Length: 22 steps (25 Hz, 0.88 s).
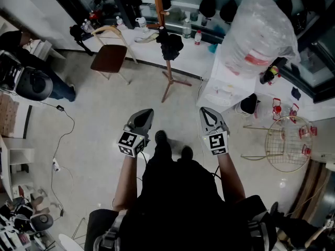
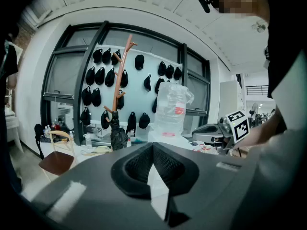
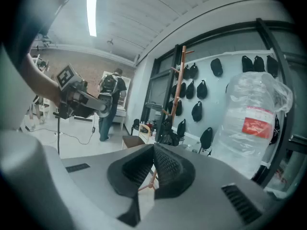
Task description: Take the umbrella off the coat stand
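Observation:
A black folded umbrella (image 1: 168,43) hangs on the wooden coat stand (image 1: 156,4), across the floor ahead of me. Both grippers are held side by side at waist height, well short of the stand. My left gripper (image 1: 148,112) is shut with nothing in it, and so is my right gripper (image 1: 205,111). In the left gripper view the umbrella (image 2: 116,133) hangs low on the stand (image 2: 120,71), far beyond the closed jaws of the left gripper (image 2: 153,145). In the right gripper view the umbrella (image 3: 168,136) and the stand (image 3: 178,80) lie beyond the closed right gripper (image 3: 153,148).
A wooden chair (image 1: 110,56) stands left of the coat stand. A large plastic-wrapped water bottle (image 1: 259,35) sits on a white counter (image 1: 222,88) to the right, with a gold wire basket (image 1: 287,143) nearer. A person (image 1: 31,61) stands far left; a cable (image 1: 63,135) crosses the floor.

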Tool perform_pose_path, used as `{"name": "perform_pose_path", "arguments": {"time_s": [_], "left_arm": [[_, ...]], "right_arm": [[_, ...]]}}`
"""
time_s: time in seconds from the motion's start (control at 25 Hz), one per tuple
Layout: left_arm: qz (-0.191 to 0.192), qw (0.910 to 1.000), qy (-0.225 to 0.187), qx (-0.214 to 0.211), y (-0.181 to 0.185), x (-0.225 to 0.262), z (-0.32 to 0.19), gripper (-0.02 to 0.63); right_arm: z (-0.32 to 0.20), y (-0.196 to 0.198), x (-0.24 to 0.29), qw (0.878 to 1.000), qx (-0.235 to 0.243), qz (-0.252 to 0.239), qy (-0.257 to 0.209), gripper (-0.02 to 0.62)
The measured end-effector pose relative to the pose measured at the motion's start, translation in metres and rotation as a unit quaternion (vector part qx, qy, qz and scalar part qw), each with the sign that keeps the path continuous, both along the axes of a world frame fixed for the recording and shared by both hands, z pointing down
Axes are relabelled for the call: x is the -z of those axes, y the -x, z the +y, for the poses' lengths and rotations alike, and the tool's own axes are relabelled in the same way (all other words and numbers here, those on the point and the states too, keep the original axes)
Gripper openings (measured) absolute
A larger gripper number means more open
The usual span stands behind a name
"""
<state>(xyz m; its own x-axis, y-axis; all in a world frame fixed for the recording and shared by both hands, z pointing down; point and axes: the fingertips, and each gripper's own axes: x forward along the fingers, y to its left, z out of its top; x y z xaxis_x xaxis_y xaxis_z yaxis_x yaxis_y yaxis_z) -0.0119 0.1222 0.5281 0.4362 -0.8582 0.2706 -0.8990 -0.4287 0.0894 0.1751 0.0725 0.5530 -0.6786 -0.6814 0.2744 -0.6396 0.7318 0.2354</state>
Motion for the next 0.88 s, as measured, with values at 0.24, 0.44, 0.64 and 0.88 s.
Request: {"name": "perform_pose_path", "arguments": {"time_s": [0.24, 0.44, 0.64, 0.88], "left_arm": [[-0.001, 0.9999, -0.004, 0.012, -0.032, 0.000, 0.019, 0.000], [-0.002, 0.9996, -0.010, 0.025, -0.037, 0.005, 0.026, 0.000], [-0.006, 0.9992, -0.015, 0.037, -0.038, 0.007, 0.030, 0.000], [-0.014, 0.9987, -0.019, 0.046, -0.040, 0.006, 0.033, 0.000]], "right_arm": [[0.021, -0.032, -0.011, 1.000, 0.012, 0.003, 0.019, 0.002], [0.027, -0.035, -0.011, 0.999, 0.026, 0.000, 0.024, 0.002], [0.033, -0.029, -0.019, 0.998, 0.050, 0.015, 0.044, 0.003], [0.038, -0.030, -0.017, 0.997, 0.063, 0.025, 0.037, 0.023]]}}
